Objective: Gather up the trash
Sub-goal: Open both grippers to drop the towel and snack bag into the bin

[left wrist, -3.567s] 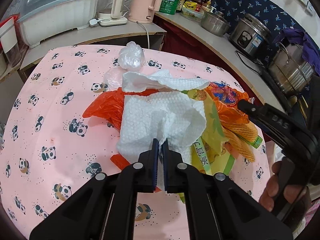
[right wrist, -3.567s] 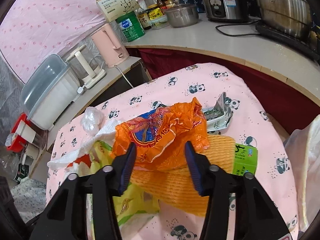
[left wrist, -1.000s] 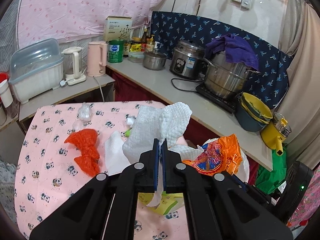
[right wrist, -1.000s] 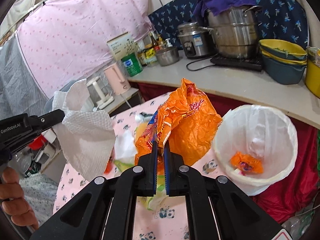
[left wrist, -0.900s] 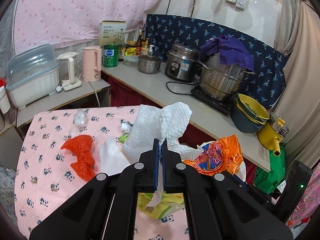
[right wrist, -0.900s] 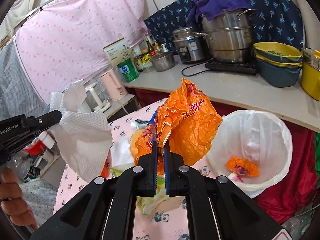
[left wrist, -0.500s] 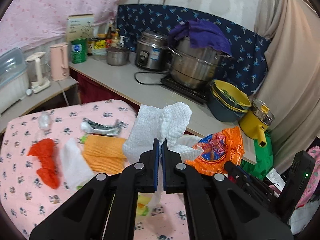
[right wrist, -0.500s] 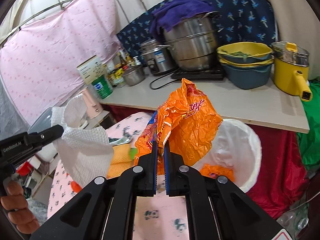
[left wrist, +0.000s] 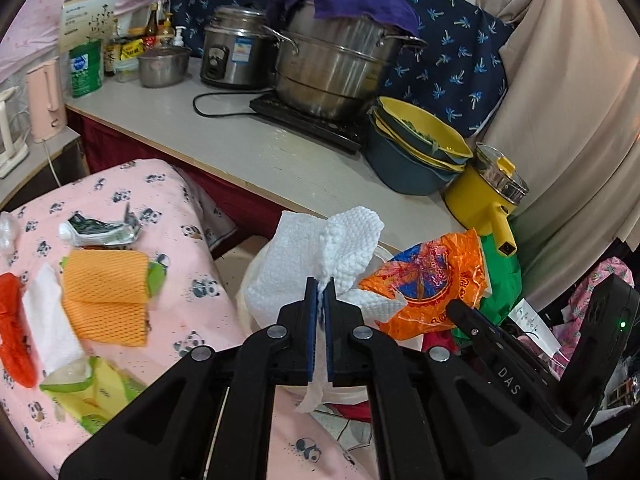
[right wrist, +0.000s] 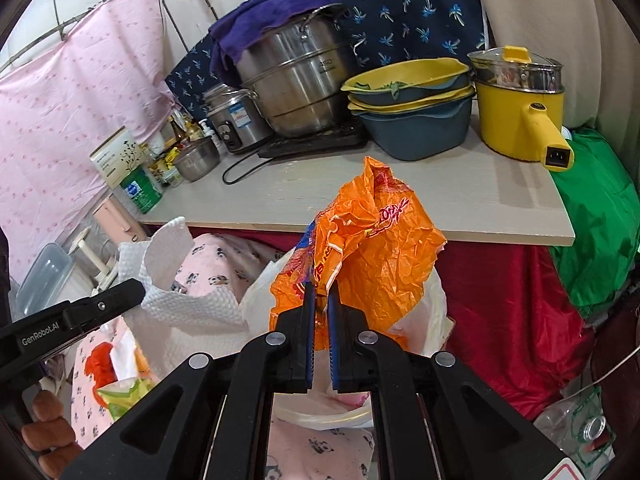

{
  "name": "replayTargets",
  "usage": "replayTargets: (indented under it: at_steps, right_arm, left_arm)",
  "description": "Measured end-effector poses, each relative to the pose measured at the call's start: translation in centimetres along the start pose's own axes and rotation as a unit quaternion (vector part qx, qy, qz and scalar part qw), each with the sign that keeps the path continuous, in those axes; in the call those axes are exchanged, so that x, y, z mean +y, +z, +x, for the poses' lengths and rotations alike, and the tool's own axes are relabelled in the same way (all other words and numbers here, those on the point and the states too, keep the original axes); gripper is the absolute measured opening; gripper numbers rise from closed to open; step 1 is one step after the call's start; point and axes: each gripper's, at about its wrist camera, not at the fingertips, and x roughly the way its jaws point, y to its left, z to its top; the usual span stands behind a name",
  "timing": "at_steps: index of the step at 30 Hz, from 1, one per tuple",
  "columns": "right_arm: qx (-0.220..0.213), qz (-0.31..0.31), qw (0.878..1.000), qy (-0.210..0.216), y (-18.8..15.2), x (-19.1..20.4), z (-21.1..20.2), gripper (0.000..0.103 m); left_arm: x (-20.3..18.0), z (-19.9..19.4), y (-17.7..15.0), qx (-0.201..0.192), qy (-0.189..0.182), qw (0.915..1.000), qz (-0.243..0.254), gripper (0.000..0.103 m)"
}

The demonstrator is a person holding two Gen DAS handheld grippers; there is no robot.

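My left gripper [left wrist: 319, 292] is shut on a white paper towel [left wrist: 320, 256] and holds it in the air over the white-lined trash bin [left wrist: 250, 292] beside the table. My right gripper [right wrist: 320, 296] is shut on a crumpled orange snack bag [right wrist: 372, 240], held above the same bin [right wrist: 264, 280]. The bag also shows in the left wrist view [left wrist: 432, 284], and the towel in the right wrist view [right wrist: 180, 300]. On the pink panda tablecloth [left wrist: 168, 200] lie an orange mesh cloth [left wrist: 106, 304], a red plastic bag [left wrist: 12, 328], a white tissue [left wrist: 48, 324], a green-yellow wrapper [left wrist: 92, 392] and a crushed silver wrapper [left wrist: 100, 232].
A counter [left wrist: 260, 152] behind the table carries a big steel pot [left wrist: 336, 72], a rice cooker [left wrist: 232, 56], stacked yellow and blue basins [left wrist: 416, 152] and a yellow electric pot [left wrist: 488, 196]. A red curtain [right wrist: 500, 300] hangs under the counter. A green bag [right wrist: 600, 232] sits at right.
Both grippers have carried their trash off the table and to the right, over the bin. The right gripper's jaws have parted a little but still pinch the orange bag.
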Motion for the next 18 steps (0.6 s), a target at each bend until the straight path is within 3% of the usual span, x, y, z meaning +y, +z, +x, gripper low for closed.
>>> replayTargets:
  at_steps: [3,5,7,18]
  right_arm:
    - [0.005,-0.002,1.000,-0.003,-0.1,-0.1,0.6,0.007]
    - [0.009,-0.002,1.000,-0.002,-0.1,-0.1,1.0,0.009]
    - [0.006,0.000,1.000,-0.002,0.0,0.0,1.1,0.012]
    - [0.004,-0.007,1.000,0.011,0.1,1.5,1.0,0.019]
  left_arm:
    - [-0.1,1.2,-0.1,0.011,-0.006,0.9999,-0.004,0.009]
    - [0.1,1.7,-0.2,0.015,-0.004,0.9999,-0.007,0.021]
    - [0.3,1.8,-0.2,0.013,-0.007,0.9998,-0.014,0.042]
    - [2.0,0.4,-0.3,-0.003,0.023,0.9994,-0.025,0.052]
